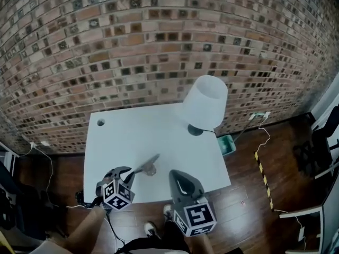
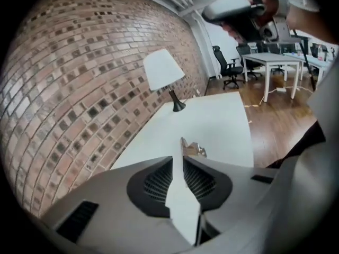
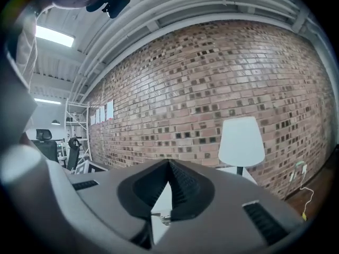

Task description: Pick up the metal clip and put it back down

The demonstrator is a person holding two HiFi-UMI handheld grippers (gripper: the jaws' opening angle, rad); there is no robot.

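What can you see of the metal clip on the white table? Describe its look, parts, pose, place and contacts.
The metal clip is small, silvery and shiny, like sheet metal. It rests on the white table near the front edge, one flat plate standing upright with a shinier folded part beside it. It lies past the tips of the left tongs, whose jaws stand slightly apart; any contact with them cannot be told.

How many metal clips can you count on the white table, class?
1. The metal clip lies on the white table near its front edge, just beyond the left gripper's tips. Another could hide under the grippers, though none shows.
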